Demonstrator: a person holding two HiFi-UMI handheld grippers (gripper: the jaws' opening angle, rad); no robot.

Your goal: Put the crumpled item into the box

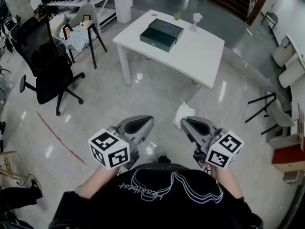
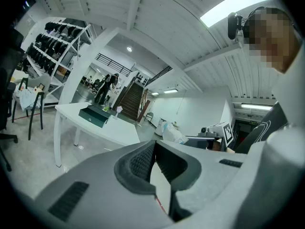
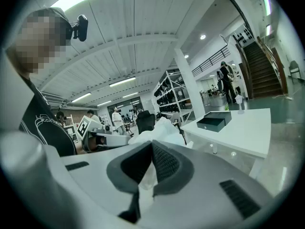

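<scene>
The right tool (image 1: 187, 121) pinched seemingly just an edge of the crumpled white item (image 1: 181, 112), the left tool (image 1: 148, 121) closed empty, so it could slip before reaching the box (image 1: 161, 34).

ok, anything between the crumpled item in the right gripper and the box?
Nothing visible. The right gripper, shut on the crumpled item, has only bare floor between it and the table. The box sits on top, nothing in front of it.
</scene>
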